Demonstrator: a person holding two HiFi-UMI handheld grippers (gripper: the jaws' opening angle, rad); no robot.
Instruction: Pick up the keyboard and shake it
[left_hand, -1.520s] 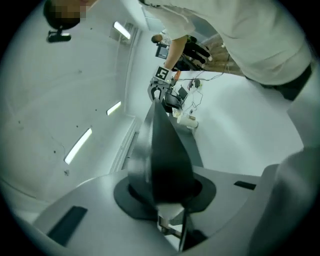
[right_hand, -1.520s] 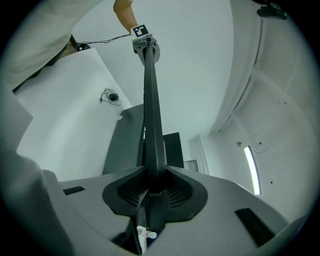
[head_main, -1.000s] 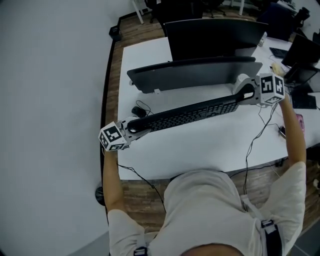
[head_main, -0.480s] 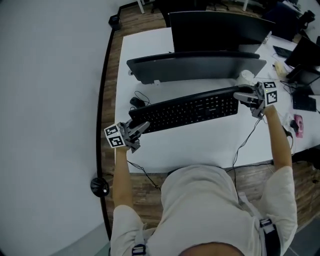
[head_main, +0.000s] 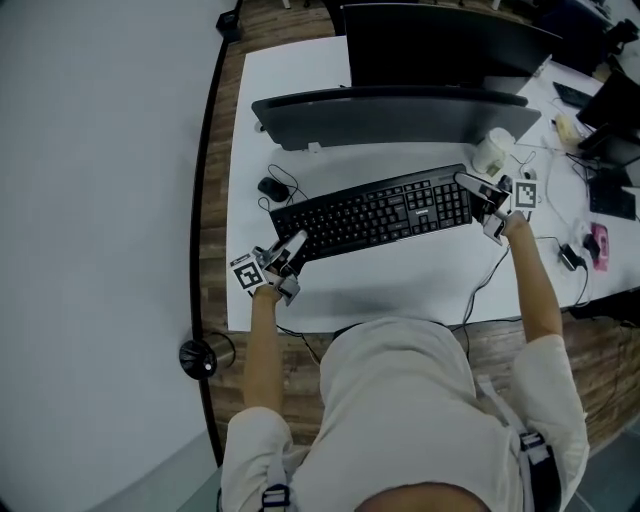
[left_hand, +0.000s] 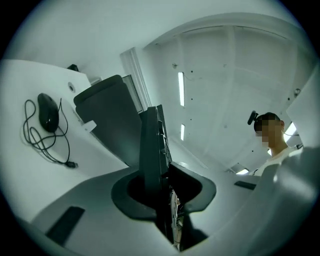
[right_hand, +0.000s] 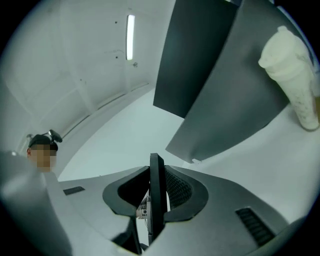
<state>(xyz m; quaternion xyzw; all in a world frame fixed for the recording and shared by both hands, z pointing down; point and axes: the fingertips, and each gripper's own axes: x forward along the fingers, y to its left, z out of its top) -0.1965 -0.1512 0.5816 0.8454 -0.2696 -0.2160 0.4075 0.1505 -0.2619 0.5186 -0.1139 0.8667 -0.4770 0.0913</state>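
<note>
**White counter, one keyboard, two grips**

On the white counter, one black keyboard lay keys-up before two dark monitors, with one mouse near its left end. The left hand-held gripper clamped the left end and the right hand-held gripper the right end, each with its jaws closed narrowly on the edge.

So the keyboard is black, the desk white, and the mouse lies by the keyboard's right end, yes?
Not quite. In the head view the mouse lies by the left end of the keyboard, not the right. Black keyboard and white desk are correct.
</note>
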